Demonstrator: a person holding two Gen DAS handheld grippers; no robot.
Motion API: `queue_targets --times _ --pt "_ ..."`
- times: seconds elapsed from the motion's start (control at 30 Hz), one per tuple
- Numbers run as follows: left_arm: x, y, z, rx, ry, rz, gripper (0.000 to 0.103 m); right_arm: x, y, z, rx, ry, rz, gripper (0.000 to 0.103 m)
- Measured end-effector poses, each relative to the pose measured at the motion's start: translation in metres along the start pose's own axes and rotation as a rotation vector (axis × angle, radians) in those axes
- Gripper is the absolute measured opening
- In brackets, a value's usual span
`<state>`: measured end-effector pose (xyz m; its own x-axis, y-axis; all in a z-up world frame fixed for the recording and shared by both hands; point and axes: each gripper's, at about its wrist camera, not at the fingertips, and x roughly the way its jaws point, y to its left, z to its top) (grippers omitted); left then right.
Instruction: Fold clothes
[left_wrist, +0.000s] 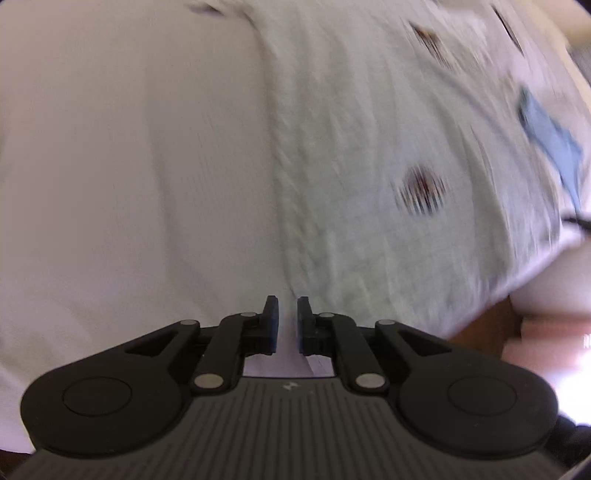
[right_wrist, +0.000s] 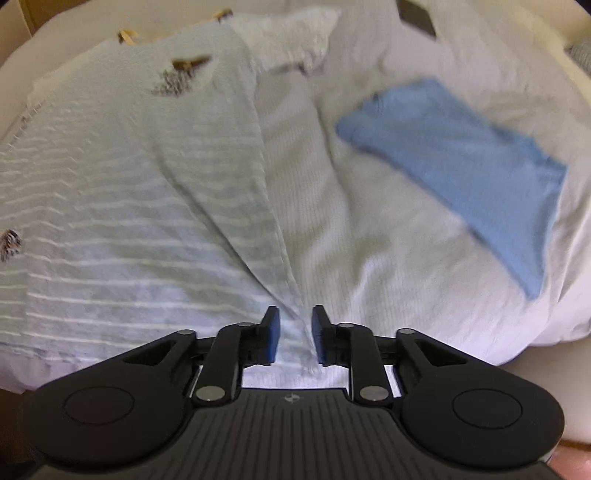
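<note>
A pale green striped garment (left_wrist: 369, 184) with small brown motifs lies spread on a white bed sheet (left_wrist: 110, 184). Its left edge runs down into my left gripper (left_wrist: 287, 321), whose jaws stand nearly together with fabric in the narrow gap. In the right wrist view the same garment (right_wrist: 110, 221) fills the left half. Creases fan out from my right gripper (right_wrist: 294, 332), which is shut on a pinched fold at the garment's right edge. Both views are blurred by motion.
A folded blue cloth (right_wrist: 461, 158) lies on the sheet (right_wrist: 388, 240) to the right of the garment, and shows at the far right as a blue cloth (left_wrist: 550, 144). A dark flat object (right_wrist: 417, 16) sits at the far edge. The bed's edge drops off by brown wood (left_wrist: 491, 328).
</note>
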<state>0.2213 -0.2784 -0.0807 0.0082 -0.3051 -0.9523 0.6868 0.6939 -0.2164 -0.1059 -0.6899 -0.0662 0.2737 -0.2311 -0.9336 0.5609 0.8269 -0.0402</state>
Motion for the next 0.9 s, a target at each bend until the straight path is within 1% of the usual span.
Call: queue_targets --times 0.07,0.13,0.2,0.3,0.37,0.43,0.5,0.57,0.6,0.63,0.67,0.7,0.77,0.83,0.87,0.9 --pt "-0.005 0.006 0.024 -0.025 -0.051 0.018 0.014 -0.005 0.014 0.008 -0.014 -0.023 0.038 0.034" --pt "-0.006 0.010 0.049 -0.025 -0.098 0.025 0.016 -0.011 0.028 0.017 -0.028 -0.045 0.075 0.034" --pt "-0.003 0.015 0.078 -0.020 -0.146 0.020 0.021 -0.016 0.043 0.026 -0.043 -0.068 0.114 0.034" --pt "0.009 0.024 0.127 -0.016 -0.180 -0.009 0.022 -0.022 0.086 0.039 -0.070 -0.090 0.187 0.034" --pt "0.021 0.032 0.161 -0.011 -0.193 -0.046 0.029 -0.020 0.122 0.036 -0.069 -0.075 0.215 0.034" --pt "0.042 0.037 0.196 -0.011 -0.195 -0.099 0.032 -0.017 0.158 0.034 -0.068 -0.060 0.243 0.034" --pt "0.071 0.043 0.227 -0.025 -0.174 -0.141 0.040 -0.014 0.194 0.032 -0.067 -0.046 0.271 0.035" --pt "0.094 0.052 0.249 -0.044 -0.142 -0.167 0.040 -0.012 0.230 0.030 -0.065 -0.031 0.299 0.036" --pt "0.105 0.058 0.258 -0.058 -0.128 -0.180 0.037 -0.010 0.248 0.029 -0.065 -0.023 0.313 0.037" --pt "0.113 0.062 0.266 -0.061 -0.116 -0.184 0.029 -0.009 0.266 0.028 -0.064 -0.016 0.327 0.037" --pt "0.117 0.065 0.271 -0.038 -0.112 -0.165 0.008 -0.007 0.284 0.026 -0.064 -0.008 0.340 0.037" --pt "0.119 0.067 0.275 -0.012 -0.108 -0.153 0.008 -0.005 0.300 0.024 -0.066 0.005 0.343 0.037" --pt "0.117 0.071 0.278 0.052 -0.102 -0.160 0.009 0.002 0.328 0.020 -0.081 0.039 0.346 0.037" --pt "0.111 0.079 0.276 0.089 -0.104 -0.134 0.010 0.003 0.344 0.017 -0.092 0.056 0.351 0.038" --pt "0.108 0.083 0.276 0.107 -0.105 -0.122 0.007 0.002 0.349 0.015 -0.097 0.059 0.353 0.039" --pt "0.105 0.087 0.275 0.121 -0.107 -0.108 0.006 0.001 0.353 0.014 -0.100 0.062 0.354 0.039"
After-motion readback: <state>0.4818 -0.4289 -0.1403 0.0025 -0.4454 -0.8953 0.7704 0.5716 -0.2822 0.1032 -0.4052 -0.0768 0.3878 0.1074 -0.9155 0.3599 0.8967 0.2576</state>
